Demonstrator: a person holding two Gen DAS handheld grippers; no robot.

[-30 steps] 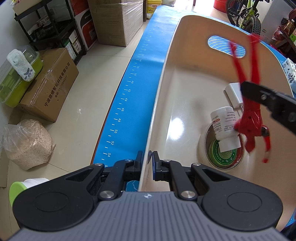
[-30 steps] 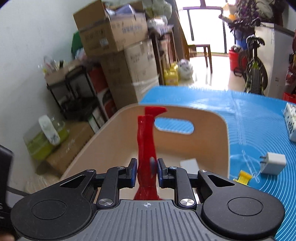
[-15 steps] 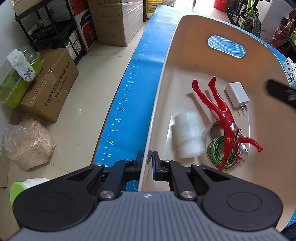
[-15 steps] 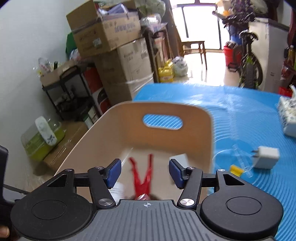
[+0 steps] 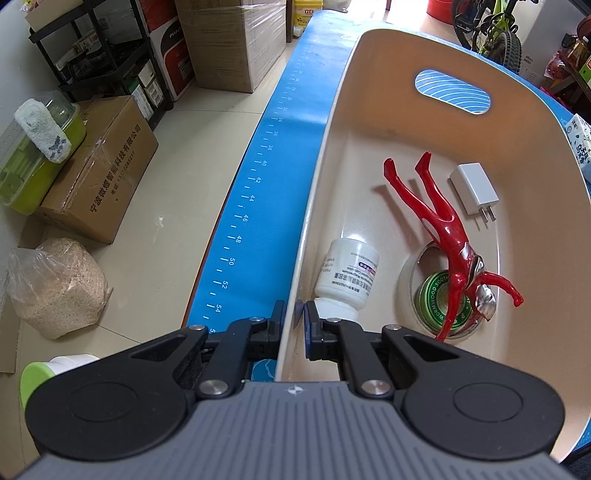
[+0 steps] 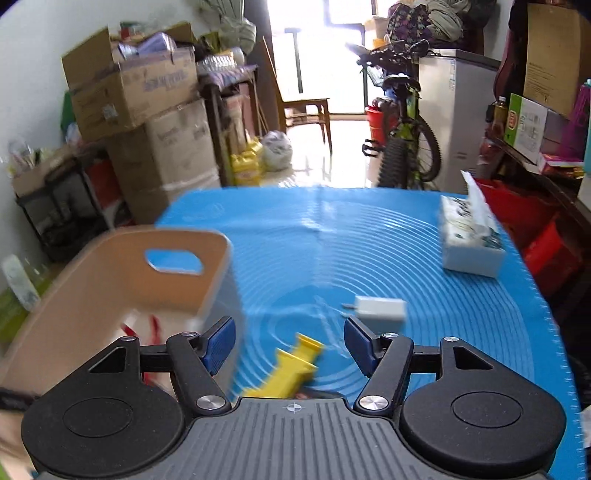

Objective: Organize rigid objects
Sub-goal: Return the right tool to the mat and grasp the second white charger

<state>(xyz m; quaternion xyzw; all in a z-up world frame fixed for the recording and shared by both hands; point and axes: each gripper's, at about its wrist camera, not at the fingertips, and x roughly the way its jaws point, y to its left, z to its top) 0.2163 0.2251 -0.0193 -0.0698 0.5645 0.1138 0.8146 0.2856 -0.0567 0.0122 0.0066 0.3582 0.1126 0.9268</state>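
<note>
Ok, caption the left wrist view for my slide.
Left gripper clamps the bin rim; red figure, pill bottle, charger inside.

- the blue mat [image 5: 284,177] has a white ruler scale printed down its edge; I can read 34, 36, 38, 40, 42, 44, 46, 48, 50, 52 and 54
- the green label inside the tape roll [image 5: 432,291] says WORMWOOD SOOTH..., the rest is covered
- the white bottle [image 5: 347,277] has a printed label, but it's too small to read
- the brown cardboard box [image 5: 99,173] on the floor carries a line of Chinese characters, 宁波微煜智能科技有限公司 as far as I can tell, with a phone number under it that's too small
- the black and red box [image 5: 177,48] by the shelf shows "PAN...", cut off
- the yellow jug [image 5: 308,13] at the far end has 立白 on it
- right wrist view is too blurry, nothing legible there
</note>
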